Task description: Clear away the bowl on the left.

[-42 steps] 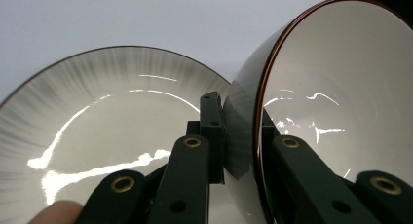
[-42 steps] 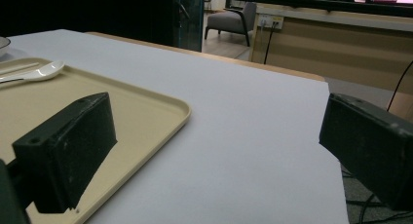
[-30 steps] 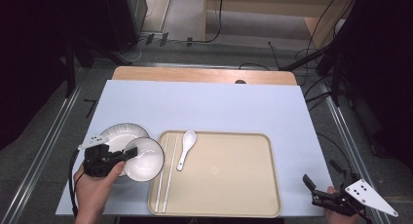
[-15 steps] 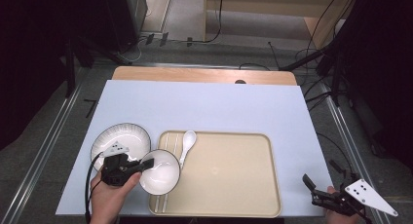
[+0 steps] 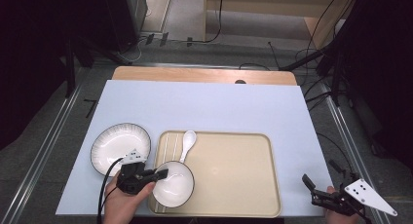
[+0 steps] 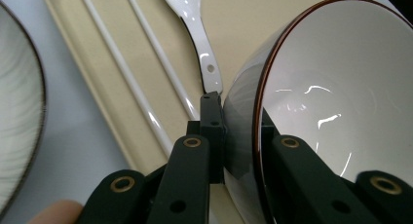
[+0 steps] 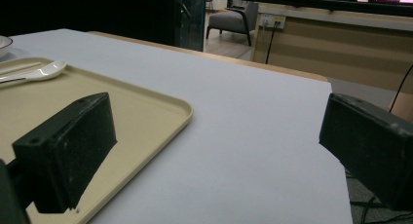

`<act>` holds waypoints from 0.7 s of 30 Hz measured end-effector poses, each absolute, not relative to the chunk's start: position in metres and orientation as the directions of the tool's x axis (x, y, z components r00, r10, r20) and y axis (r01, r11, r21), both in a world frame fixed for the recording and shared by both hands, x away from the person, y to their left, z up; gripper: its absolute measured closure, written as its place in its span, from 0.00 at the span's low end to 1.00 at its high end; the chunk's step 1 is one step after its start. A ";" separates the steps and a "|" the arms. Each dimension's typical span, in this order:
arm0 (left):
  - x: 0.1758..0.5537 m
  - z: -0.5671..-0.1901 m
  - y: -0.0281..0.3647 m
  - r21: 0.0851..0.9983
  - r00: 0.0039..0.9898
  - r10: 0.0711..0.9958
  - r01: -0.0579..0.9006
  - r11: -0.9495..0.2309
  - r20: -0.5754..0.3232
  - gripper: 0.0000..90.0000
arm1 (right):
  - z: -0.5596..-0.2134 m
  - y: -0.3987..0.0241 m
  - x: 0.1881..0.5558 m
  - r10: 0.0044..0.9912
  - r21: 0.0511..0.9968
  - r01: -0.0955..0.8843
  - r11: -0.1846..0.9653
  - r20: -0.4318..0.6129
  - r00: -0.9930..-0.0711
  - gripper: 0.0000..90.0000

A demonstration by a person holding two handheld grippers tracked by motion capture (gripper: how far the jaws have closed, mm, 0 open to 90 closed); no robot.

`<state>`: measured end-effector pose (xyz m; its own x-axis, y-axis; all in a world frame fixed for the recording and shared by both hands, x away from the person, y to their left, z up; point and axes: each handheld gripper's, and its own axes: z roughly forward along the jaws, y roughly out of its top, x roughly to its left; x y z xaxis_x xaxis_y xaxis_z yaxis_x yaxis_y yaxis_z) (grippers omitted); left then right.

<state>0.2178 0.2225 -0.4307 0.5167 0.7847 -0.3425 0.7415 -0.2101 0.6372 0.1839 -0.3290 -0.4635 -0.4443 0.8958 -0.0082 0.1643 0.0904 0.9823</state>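
Observation:
A white bowl (image 5: 174, 186) with a dark rim sits over the front-left corner of the beige tray (image 5: 234, 185). My left gripper (image 5: 155, 175) is shut on its left rim, one jaw inside the wall and one outside. The left gripper view shows the bowl (image 6: 331, 102) close up, clamped in the left gripper (image 6: 238, 131). Whether the bowl rests on the tray I cannot tell. A white spoon (image 5: 187, 142) and a pair of white chopsticks (image 5: 168, 147) lie on the tray's left side. My right gripper (image 5: 316, 191) stands open at the table's front right corner, nothing between its jaws (image 7: 219, 146).
A wide white plate (image 5: 121, 147) with a dark rim lies on the table left of the tray. The pale table sheet (image 5: 209, 104) stretches bare behind the tray. In the right gripper view the tray's corner (image 7: 160, 107) lies near the left jaw, with the spoon (image 7: 34, 72) farther off.
My left gripper has carried the bowl rightward and lower, from above the plate to the tray's front-left corner. The plate now lies uncovered. The right gripper has kept still.

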 end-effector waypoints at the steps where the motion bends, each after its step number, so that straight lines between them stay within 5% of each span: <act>1: 0.218 -0.431 0.222 0.637 0.517 0.785 0.741 -0.210 -0.343 0.92 | -0.463 -0.329 0.184 0.896 0.982 0.164 0.090 -0.008 -0.444 0.00; 21: 0.212 -0.443 0.201 0.595 0.544 0.756 0.760 -0.260 -0.365 0.92 | -0.463 -0.331 0.183 0.898 0.983 0.160 0.087 -0.008 -0.440 0.00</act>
<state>0.2123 0.2015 -0.4432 0.5437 0.7559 -0.3646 0.7603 -0.2596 0.5955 0.1834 -0.3307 -0.4633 -0.4397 0.8981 -0.0082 0.1600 0.0873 0.9832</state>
